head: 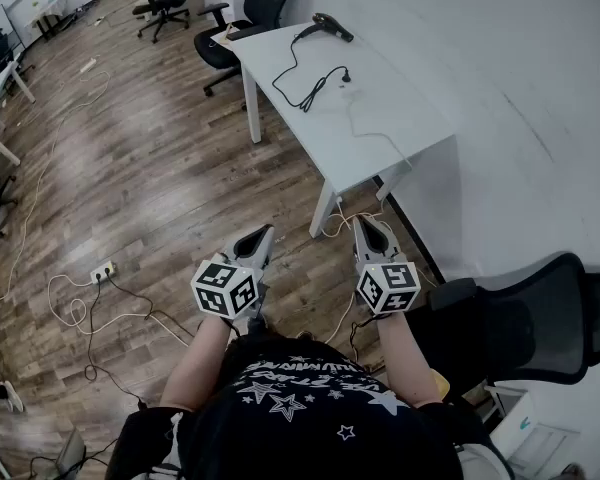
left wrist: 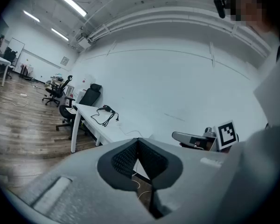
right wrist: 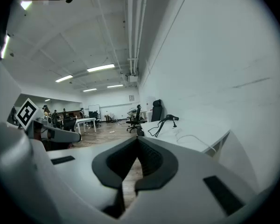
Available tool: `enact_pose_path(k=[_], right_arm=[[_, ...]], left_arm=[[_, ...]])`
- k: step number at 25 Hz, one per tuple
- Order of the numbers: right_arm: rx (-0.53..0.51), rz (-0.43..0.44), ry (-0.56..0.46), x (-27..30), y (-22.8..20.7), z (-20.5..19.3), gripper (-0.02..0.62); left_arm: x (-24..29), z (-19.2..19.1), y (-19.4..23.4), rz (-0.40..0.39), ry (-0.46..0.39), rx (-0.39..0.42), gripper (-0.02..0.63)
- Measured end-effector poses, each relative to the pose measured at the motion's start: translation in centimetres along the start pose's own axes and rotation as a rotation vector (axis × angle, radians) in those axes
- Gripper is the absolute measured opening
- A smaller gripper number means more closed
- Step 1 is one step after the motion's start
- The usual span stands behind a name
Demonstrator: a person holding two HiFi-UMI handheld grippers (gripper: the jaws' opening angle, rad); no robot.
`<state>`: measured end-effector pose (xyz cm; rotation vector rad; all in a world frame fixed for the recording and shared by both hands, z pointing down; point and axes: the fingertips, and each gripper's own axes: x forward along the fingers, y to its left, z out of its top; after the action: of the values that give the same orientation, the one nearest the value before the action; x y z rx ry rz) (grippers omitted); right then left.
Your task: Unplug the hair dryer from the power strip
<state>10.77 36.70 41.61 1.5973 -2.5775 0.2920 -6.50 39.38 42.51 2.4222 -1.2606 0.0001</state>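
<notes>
Wood floor (head: 130,158), littered with loose cables (head: 90,308), lies open left of the white table (head: 410,133). On the table's far end rests the hair dryer (head: 332,26), its cord (head: 305,83) trailing toward what may be a power strip (head: 352,98). Short of its near end, left gripper (head: 263,233) and right gripper (head: 366,224) hang pinched together, empty; a mesh chair (head: 540,318) crowds the right.

The person wears a black T-shirt (head: 302,386) printed with white stars and a curved line of white lettering. Just above the T-shirt in the head view are the left gripper (head: 264,232) and the right gripper (head: 370,224), both with smooth light grey plastic shells. Each carries a white cube (head: 225,288) with black square markers. The jaws are lined with black ribbed pads (left wrist: 125,158).
</notes>
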Motion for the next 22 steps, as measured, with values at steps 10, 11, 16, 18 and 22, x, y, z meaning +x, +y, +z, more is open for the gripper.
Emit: enact_pose_path(k=[10,11,16,18,22], right_arm=[[-0.018,-0.018,0.02,2.0,1.5,-0.2,0.008],[-0.02,-0.021,0.021,2.2,1.6,-0.2,0.008],[-0.016,-0.017,0.021,3.3,2.8,-0.1,0.008],[0.006,-0.017,0.019,3.8,3.2,-0.2,0.008],[0.025,-0.03,0.02,5.2,4.1,0.0,0.008]], left_arm=[[-0.2,0.4,2.8,-0.016,0.009,-0.031,0.008],[-0.3,0.4,3.1,-0.017,0.011,-0.032,0.008],[-0.9,0.6,4.5,-0.021,0.016,-0.038,0.008],[-1.1,0.8,5.2,-0.019,0.014,-0.039,0.008],[-1.9,1.2,7.1,-0.014,0.008,-0.051,0.008]])
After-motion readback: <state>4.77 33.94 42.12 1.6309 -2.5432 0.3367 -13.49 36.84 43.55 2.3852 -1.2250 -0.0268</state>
